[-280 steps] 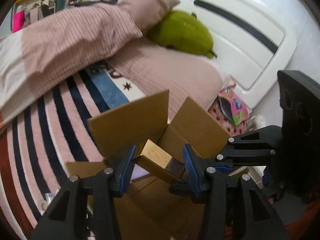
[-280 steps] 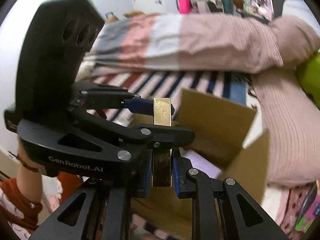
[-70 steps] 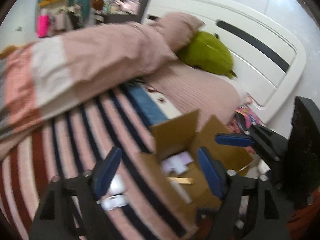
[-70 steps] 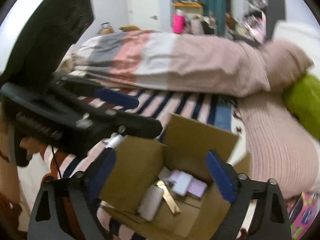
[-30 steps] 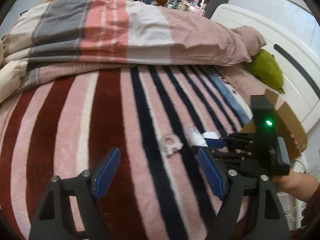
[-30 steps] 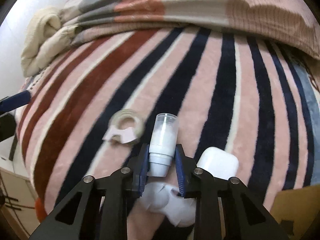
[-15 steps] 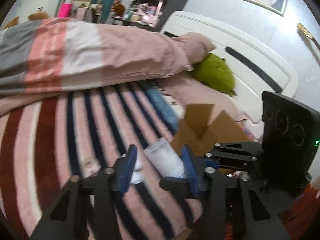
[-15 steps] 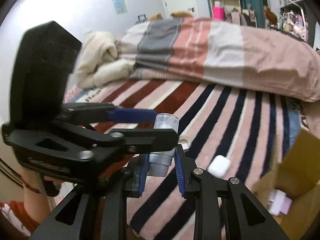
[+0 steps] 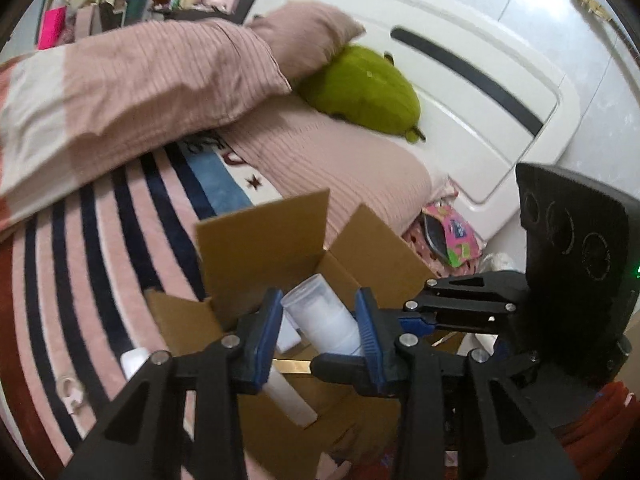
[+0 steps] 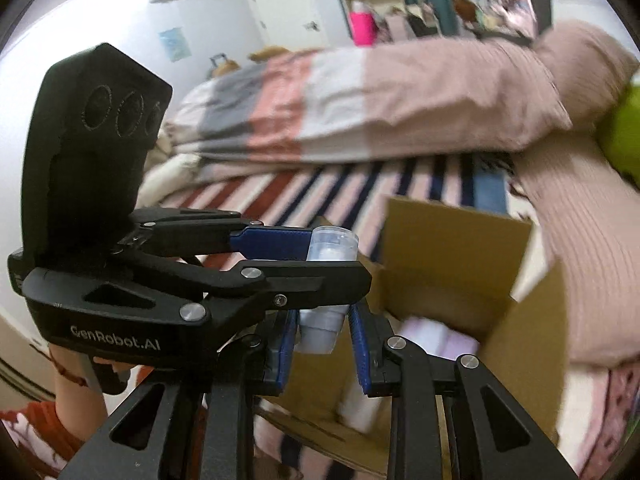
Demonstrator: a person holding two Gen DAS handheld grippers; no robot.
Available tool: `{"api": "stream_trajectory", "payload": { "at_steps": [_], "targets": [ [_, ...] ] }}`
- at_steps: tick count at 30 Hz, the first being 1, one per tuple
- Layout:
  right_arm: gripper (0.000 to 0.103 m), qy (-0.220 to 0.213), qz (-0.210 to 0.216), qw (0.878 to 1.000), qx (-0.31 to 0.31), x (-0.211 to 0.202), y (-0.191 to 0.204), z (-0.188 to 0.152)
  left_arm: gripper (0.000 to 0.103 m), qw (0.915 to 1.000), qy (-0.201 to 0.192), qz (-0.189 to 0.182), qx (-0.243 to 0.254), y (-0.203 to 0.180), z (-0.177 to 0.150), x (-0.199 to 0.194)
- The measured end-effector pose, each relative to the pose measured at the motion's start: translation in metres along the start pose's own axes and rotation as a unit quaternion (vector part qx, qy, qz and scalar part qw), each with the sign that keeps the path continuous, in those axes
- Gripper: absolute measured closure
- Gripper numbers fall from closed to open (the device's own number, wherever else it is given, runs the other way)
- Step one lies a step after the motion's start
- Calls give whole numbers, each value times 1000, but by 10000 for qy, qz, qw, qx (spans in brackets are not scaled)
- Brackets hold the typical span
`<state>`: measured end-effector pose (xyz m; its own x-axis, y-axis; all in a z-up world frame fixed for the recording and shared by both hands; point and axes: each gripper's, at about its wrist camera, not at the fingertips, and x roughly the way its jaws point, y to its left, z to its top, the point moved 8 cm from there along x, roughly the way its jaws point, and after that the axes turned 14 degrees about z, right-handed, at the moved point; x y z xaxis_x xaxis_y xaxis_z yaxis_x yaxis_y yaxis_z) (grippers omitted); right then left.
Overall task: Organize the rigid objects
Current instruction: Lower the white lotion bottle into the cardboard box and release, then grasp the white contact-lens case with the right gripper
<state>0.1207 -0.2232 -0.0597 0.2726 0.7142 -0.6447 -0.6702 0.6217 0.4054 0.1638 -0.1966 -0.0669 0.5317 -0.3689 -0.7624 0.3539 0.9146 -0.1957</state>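
Observation:
A clear plastic bottle with white contents [image 9: 324, 320] is held between both grippers above the open cardboard box [image 9: 264, 240]. My left gripper [image 9: 318, 320] is shut on the bottle. My right gripper [image 10: 323, 334] grips its lower end; the bottle [image 10: 330, 248] rises past the left gripper's fingers, which cross in front. The box [image 10: 452, 248] holds a white box, a gold bar [image 9: 290, 366] and pale purple items [image 10: 440, 344]. A white case [image 9: 134, 360] and a white tape holder [image 9: 72, 394] lie on the striped blanket left of the box.
The box sits on a striped blanket [image 9: 92, 248] at the bed's edge. A folded pink duvet [image 9: 140, 80], pillows and a green plush [image 9: 364, 88] lie behind it. A white headboard [image 9: 460, 72] stands at the right.
Both grippers have carried the bottle from over the blanket to above the open box. The left gripper has closed tighter on it.

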Motion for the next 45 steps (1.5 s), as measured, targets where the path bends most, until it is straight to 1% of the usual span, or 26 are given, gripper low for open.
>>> {"api": "stream_trajectory", "payload": {
  "at_steps": [4, 5, 7, 8, 9, 11, 13, 16, 20, 22, 23, 24, 25, 27, 29, 31, 32, 34, 35, 36, 38, 40, 45],
  "targets": [
    [82, 317, -193, 9993, 36, -1, -21, -12, 68, 9995, 295, 78, 83, -10, -4, 17],
    [82, 394, -254, 9989, 13, -1, -24, -15, 68, 9992, 334, 187, 111, -10, -4, 19],
    [82, 468, -396, 9981, 31, -1, -29, -19, 59, 9988, 355, 307, 111, -9, -5, 22],
    [80, 504, -439, 9978, 42, -1, -32, -21, 49, 9989, 324, 326, 96, -8, -6, 20],
    [77, 514, -464, 9976, 42, -2, -34, -22, 44, 9990, 260, 364, 82, -6, -6, 15],
    [72, 489, -532, 9974, 55, -4, -36, -21, 39, 9987, 150, 483, 81, -1, -6, 7],
    [71, 420, -475, 9980, 48, -8, -33, -20, 39, 9977, -7, 668, 73, 10, -5, -8],
    [71, 227, -198, 9995, -62, -9, -15, -12, 37, 9946, -271, 997, -117, 39, -9, -35],
    [71, 90, 118, 9990, -431, 1, 30, -2, 35, 9864, -551, 1501, -375, 81, -21, -70],
    [71, 101, 308, 9972, -680, 14, 59, 2, 31, 9815, -675, 1709, -541, 104, -33, -87],
    [71, 128, 392, 9961, -781, 21, 70, 3, 27, 9783, -744, 1828, -631, 118, -41, -96],
    [71, 183, 490, 9947, -880, 30, 82, 4, 27, 9761, -782, 1905, -696, 129, -48, -102],
    [71, 306, 693, 9924, -970, 43, 98, 3, 27, 9742, -808, 1966, -762, 140, -56, -107],
    [71, 504, 932, 9894, -995, 64, 116, 0, 27, 9712, -862, 2031, -900, 161, -72, -114],
    [71, 731, 976, 9866, -1081, 90, 131, -5, 27, 9673, -861, 2109, -1117, 188, -92, -118],
    [71, 980, 902, 9847, -1122, 118, 138, -13, 27, 9649, -804, 2169, -1246, 206, -109, -118],
    [69, 1083, 873, 9841, -1104, 128, 138, -18, 27, 9640, -776, 2190, -1296, 213, -116, -117],
    [62, 1296, 759, 9834, -1015, 152, 131, -30, 24, 9622, -695, 2203, -1443, 230, -133, -112],
    [57, 1367, 688, 9836, -954, 162, 125, -35, 21, 9615, -663, 2201, -1507, 237, -139, -108],
    [52, 1418, 595, 9839, -907, 170, 119, -39, 20, 9614, -620, 2173, -1571, 244, -147, -103],
    [49, 1433, 131, 9845, -1002, 188, 99, -49, 20, 9623, -510, 2078, -1677, 254, -160, -93],
    [48, 1491, -262, 9838, -962, 202, 79, -57, 20, 9620, -409, 2040, -1767, 260, -169, -84],
    [48, 1618, -877, 9799, -775, 226, 27, -65, 20, 9621, -255, 1936, -1903, 269, -182, -66]
  ]
}}
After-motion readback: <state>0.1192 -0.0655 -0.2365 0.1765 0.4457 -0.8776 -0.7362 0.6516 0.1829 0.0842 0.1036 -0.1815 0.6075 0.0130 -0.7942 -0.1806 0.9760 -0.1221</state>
